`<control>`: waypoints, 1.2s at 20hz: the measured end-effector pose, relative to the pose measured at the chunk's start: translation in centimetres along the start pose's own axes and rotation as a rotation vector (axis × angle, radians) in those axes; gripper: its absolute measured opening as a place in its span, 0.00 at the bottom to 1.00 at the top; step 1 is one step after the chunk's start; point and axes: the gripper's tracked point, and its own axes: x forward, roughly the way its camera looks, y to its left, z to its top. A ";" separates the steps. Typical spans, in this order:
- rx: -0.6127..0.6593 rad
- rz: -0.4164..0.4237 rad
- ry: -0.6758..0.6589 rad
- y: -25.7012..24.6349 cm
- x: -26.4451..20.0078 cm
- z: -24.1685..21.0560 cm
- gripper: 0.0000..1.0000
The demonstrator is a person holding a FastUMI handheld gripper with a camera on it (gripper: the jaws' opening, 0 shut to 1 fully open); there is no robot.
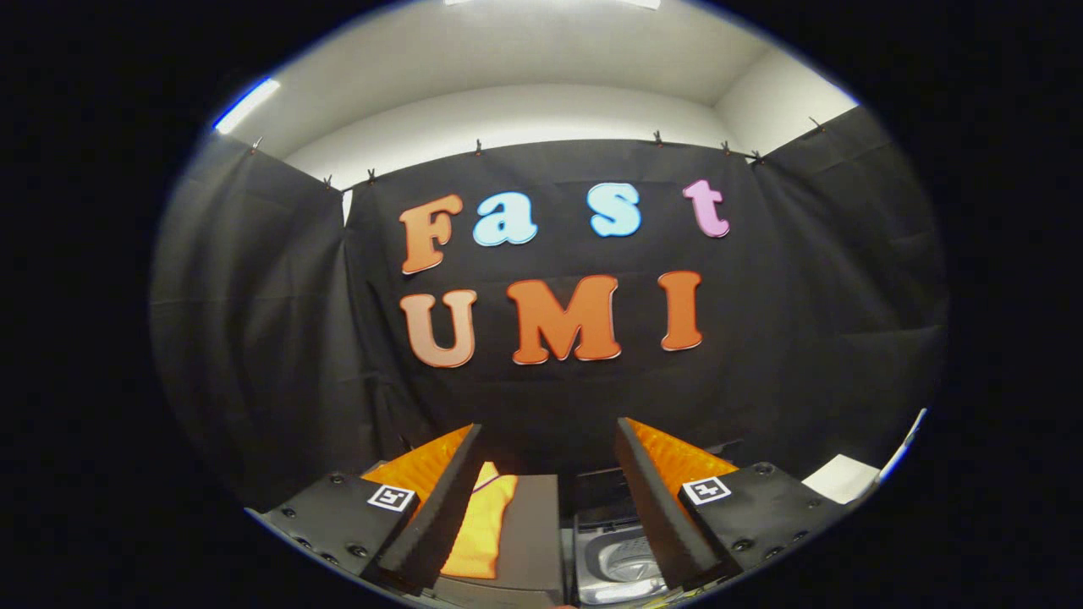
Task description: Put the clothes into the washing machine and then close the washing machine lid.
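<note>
From my remote seat, I see the gripper [546, 507] held high with its two fingers spread wide apart and nothing between their pads, aimed mostly at the black cloth wall [254, 338] of the booth. Low down, between the fingers and closer to the left one, lies an orange-yellow garment [484, 524] with a thin dark trim at its upper edge, spread flat on a dark grey slab [533, 533]; the left finger's tip hides the garment's left side from me. Just to the right of that slab, and partly behind the right finger, sits the small washing machine [611, 558], its top open so that the pale ribbed drum shows inside. The garment and the machine lie side by side, the slab's edge running between them, and neither touches the fingers as far as I can tell. Beyond the right finger a white sheet [842, 478] lies on the surface near the wall. Above the cloth runs a pale wall and ceiling, with a strip light [245, 106] at the upper left.
</note>
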 end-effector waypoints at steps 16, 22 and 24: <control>-0.041 0.094 0.505 15.5 11.5 -24.5 0.99; -0.008 0.074 0.578 15.2 14.7 -27.8 0.99; -0.060 0.092 0.573 15.1 14.4 -28.0 0.98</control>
